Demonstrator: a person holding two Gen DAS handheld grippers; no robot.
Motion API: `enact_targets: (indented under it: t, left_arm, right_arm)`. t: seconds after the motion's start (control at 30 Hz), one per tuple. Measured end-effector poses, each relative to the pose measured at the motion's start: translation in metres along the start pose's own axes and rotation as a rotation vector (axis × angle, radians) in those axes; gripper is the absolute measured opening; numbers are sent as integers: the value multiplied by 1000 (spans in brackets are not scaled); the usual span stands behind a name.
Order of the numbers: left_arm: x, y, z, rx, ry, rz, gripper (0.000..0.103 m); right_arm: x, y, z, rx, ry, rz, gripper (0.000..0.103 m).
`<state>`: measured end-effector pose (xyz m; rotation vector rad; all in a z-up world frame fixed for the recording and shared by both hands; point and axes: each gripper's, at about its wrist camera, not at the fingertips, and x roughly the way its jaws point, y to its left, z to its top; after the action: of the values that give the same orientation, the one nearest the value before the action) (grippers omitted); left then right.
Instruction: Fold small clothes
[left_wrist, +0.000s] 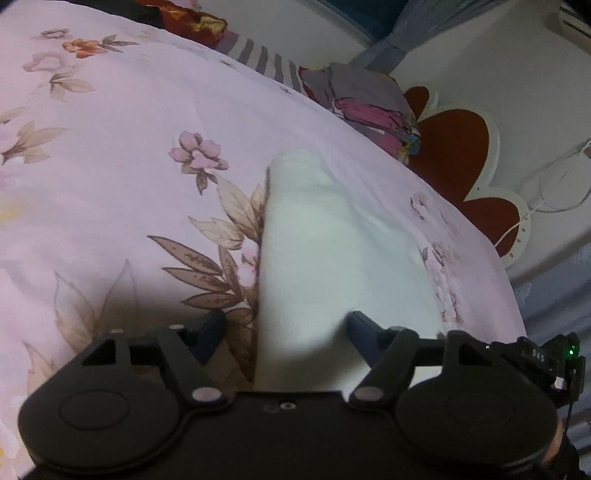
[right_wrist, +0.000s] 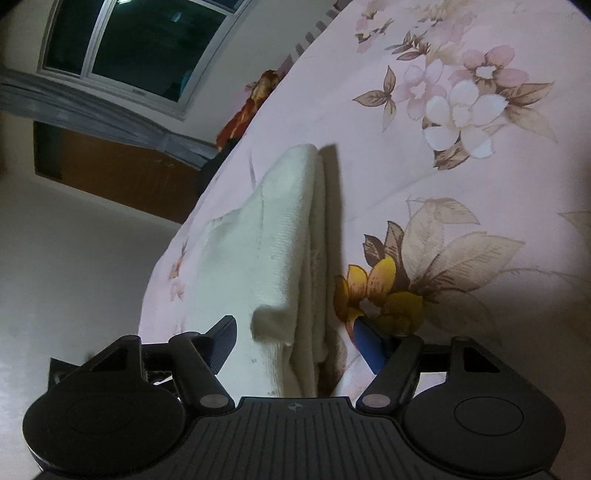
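Note:
A small white knitted garment (left_wrist: 314, 251) lies folded lengthwise on the pink floral bedsheet (left_wrist: 122, 155). In the left wrist view my left gripper (left_wrist: 286, 325) is open over its near end: one finger is above the sheet just left of the cloth's edge, the other above the cloth. In the right wrist view the same white garment (right_wrist: 284, 236) shows its stacked layers along the right edge. My right gripper (right_wrist: 295, 336) is open and straddles the near end, with a gap between each pad and the cloth.
Patterned clothes (left_wrist: 365, 103) and a striped cloth (left_wrist: 266, 62) lie at the bed's far edge. A red flower-shaped mat (left_wrist: 458, 147) and a white cable (left_wrist: 554, 195) are on the floor beyond. The right wrist view shows a window (right_wrist: 140, 48) and a red-orange cloth (right_wrist: 251, 107).

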<state>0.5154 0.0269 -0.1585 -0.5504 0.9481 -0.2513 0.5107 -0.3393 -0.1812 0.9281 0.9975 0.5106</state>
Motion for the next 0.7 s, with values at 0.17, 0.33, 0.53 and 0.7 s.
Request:
enact_targets:
  t: [0.17,0.33,0.53,0.7]
  left_arm:
    - [12,-2,2,-8,25,-30,64]
    - [22,-6,6,-15,38,-46,62]
    - [27,-8,10,11,54,-51,58]
    - [26,-16,9,76,59,-21,50]
  right_arm:
    - [10,10,7,-54,42,-6,70]
    - [25,15,7,-74,66,-32,45]
    - [19,3,7,1,56,9,45]
    - [22,9,5,-22,19,-30,45]
